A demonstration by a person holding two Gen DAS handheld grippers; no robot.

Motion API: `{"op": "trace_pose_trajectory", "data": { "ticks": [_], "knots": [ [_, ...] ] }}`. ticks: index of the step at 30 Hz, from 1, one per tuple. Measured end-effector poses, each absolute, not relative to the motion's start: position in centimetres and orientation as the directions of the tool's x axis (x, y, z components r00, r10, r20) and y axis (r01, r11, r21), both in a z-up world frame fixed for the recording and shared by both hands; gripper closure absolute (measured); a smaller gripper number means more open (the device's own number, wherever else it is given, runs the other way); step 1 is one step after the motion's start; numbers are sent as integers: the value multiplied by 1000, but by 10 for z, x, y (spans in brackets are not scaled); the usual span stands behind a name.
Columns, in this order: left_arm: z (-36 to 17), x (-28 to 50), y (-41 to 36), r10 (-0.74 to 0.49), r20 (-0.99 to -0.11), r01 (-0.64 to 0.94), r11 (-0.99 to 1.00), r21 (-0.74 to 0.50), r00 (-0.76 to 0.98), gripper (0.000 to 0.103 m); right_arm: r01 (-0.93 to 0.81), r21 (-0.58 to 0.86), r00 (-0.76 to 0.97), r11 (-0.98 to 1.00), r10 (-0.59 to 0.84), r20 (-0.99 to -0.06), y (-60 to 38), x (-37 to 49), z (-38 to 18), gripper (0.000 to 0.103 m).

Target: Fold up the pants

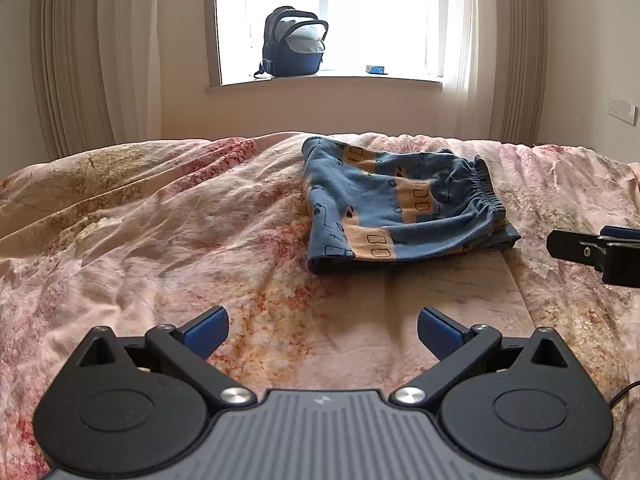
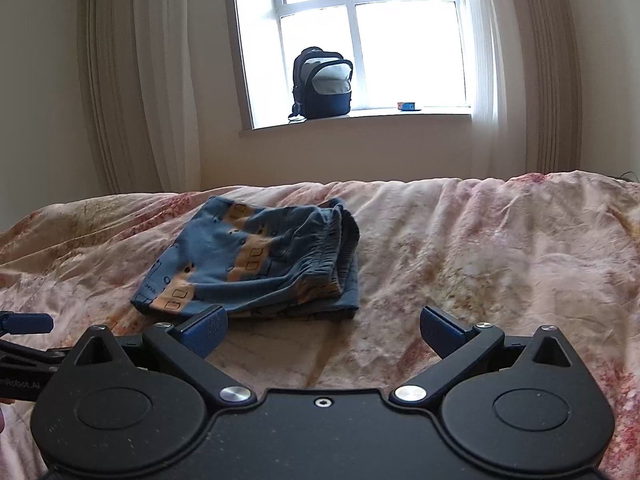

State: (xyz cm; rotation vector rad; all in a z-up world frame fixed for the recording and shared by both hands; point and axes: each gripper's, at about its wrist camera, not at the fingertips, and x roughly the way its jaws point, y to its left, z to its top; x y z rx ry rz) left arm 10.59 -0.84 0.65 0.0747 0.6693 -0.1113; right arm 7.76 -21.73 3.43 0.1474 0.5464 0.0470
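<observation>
We see the folded pants (image 2: 256,260) on the bed (image 2: 480,248), long axis crosswise, just ahead-left of the empty, spread right claw (image 2: 323,332) and ahead-right of the likewise spread left claw (image 1: 323,330), the right nearer.

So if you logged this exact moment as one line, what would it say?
task: fold pants | pants: folded bundle on bed | left tongs: open, empty | right tongs: open, empty | contact: none

Bright window (image 1: 332,16), cream curtains (image 1: 92,60), backpack (image 1: 292,42) on sill (image 1: 324,84).
</observation>
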Motion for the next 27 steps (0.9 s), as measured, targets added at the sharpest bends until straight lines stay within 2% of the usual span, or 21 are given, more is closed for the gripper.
{"op": "trace_pose_trajectory", "data": {
  "ticks": [27],
  "knots": [
    [7, 109, -10, -91, -638, 123, 992, 5, 765, 0, -24, 174, 838, 984, 115, -534, -214, 79, 29, 1]
  ]
}}
